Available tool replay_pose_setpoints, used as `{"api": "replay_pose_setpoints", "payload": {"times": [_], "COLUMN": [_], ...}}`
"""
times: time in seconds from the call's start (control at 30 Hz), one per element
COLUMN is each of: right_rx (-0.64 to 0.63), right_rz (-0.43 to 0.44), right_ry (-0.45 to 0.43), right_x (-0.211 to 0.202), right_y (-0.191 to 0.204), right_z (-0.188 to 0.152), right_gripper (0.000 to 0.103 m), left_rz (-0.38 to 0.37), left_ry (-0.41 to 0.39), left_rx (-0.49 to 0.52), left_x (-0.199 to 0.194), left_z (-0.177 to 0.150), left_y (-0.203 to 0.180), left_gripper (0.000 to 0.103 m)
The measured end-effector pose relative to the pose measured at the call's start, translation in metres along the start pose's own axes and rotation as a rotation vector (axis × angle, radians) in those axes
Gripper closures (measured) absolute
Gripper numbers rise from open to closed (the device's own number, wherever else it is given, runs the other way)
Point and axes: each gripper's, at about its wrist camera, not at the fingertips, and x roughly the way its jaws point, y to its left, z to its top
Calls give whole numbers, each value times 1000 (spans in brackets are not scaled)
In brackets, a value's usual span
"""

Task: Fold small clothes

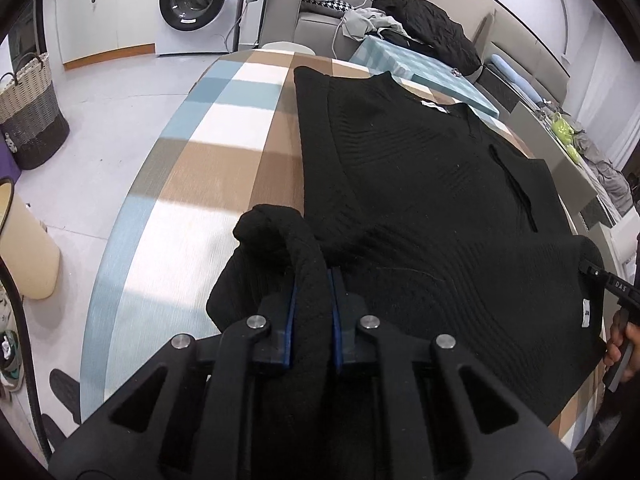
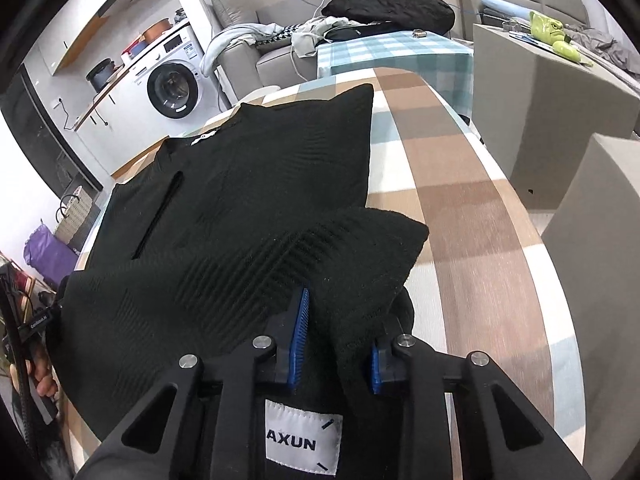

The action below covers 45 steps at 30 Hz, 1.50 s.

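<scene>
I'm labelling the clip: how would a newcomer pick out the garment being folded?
Find the checked table in front of the washing machine. Spread across it lies a black ribbed knit sweater, both near corners pinched by claws. Unlike the black jacket heaped behind, it lies flat.

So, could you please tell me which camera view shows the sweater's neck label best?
The left wrist view: the neck label lies unobstructed at the black sweater collar. The right wrist view shows only a small, foreshortened white sliver.
</scene>
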Motion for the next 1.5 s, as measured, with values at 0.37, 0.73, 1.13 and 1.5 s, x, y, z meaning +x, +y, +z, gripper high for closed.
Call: {"api": "replay_pose_setpoints", "payload": {"times": [0.37,0.73,1.13,1.5], "right_rx": [-7,36,11,1], "right_rz": [21,78,86,83], "right_ry": [33,-44,-10,-16], "right_x": [-37,-89,-78,-81], "right_y": [-6,-30,-28,-30], "right_z": [-44,-77,-99,-105], "right_gripper": [78,57,57,57], "left_rz": [25,55,49,39], "left_ry": [-37,-57,-48,-45], "left_rx": [-43,-97,-92,-119], "left_x": [-60,-113,-120,-113], "left_z": [-61,-97,-111,-107], "left_y": [14,41,34,39], "left_gripper": [88,47,51,66]}}
